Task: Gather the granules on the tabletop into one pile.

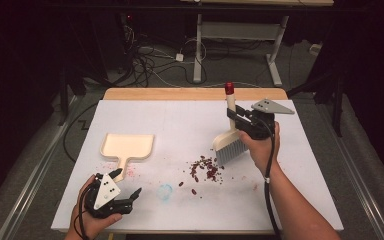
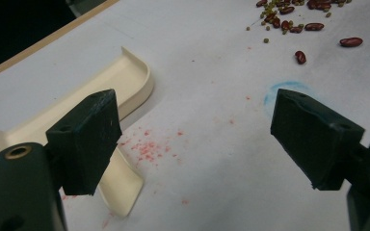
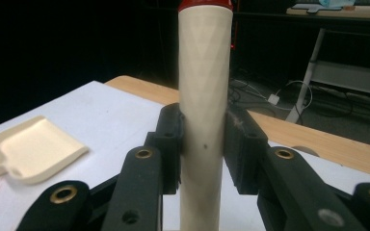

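A cream hand brush (image 1: 231, 136) with grey bristles and a red-capped handle (image 3: 204, 96) stands upright on the white table, bristles down just right of a scatter of red beans (image 1: 205, 169). My right gripper (image 1: 234, 117) is shut on the brush handle. A cream dustpan (image 1: 126, 148) lies flat at the left, its handle toward the front edge. My left gripper (image 1: 132, 196) hovers open near the front left, just beyond the dustpan handle (image 2: 120, 185), with nothing between its jaws. Beans (image 2: 298, 21) lie ahead of it.
The white board (image 1: 180, 120) lies on a wooden tabletop (image 1: 195, 93). Faint red stains (image 2: 149, 147) and a blue ring mark (image 1: 164, 191) spot the surface near the front. Cables and desk legs (image 1: 198, 50) stand on the floor beyond the table.
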The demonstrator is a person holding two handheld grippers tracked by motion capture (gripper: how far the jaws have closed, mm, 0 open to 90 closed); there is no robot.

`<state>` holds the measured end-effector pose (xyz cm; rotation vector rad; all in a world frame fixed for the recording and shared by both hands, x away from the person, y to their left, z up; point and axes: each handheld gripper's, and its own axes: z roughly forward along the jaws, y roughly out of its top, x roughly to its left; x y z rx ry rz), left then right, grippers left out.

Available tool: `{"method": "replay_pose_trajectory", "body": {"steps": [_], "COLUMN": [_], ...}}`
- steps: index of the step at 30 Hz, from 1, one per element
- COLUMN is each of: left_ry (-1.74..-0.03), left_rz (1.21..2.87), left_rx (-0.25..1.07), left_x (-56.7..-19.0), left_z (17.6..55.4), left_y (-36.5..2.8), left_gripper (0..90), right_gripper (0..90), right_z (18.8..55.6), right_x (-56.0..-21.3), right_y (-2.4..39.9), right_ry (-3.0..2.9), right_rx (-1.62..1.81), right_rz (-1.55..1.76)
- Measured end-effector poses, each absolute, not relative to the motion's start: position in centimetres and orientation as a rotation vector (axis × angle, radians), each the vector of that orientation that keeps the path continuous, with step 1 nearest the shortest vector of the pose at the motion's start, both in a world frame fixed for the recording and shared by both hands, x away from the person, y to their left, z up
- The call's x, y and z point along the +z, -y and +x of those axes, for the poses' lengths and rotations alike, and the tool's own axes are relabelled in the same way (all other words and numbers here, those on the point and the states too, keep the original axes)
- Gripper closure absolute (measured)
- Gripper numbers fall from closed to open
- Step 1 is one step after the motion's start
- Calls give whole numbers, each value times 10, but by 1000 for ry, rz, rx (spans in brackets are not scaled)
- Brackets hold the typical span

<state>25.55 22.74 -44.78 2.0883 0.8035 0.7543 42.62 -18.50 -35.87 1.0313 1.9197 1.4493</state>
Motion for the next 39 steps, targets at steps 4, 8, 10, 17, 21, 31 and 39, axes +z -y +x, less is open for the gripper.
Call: {"method": "replay_pose_trajectory", "body": {"steps": [4,8,10,17,21,31,39], "left_ry": [-825,-828,-821,-775,-767,-766,-755], "left_rz": [2069,2048,2042,2066,2060,2079,2093], "left_rx": [744,760,754,744,739,716,716], "left_x": [-446,-445,-445,-446,-446,-447,-447], "left_z": [253,254,254,255,255,256,254], "left_y": [-230,-230,-229,-226,-226,-225,-222], "left_gripper": [172,172,172,173,173,175,175], "right_gripper": [707,707,707,707,707,706,707], "right_z": [445,457,464,482,491,477,437], "right_x": [-359,-358,-358,-367,-379,-396,-398], "right_y": [165,144,135,104,91,87,98], "right_ry": [-1872,-1834,-1814,-1793,-1790,-1760,-1772], "right_rx": [1399,1351,1354,1340,1335,1352,1411], "right_rz": [1037,1016,1017,1017,1047,1049,997]}}
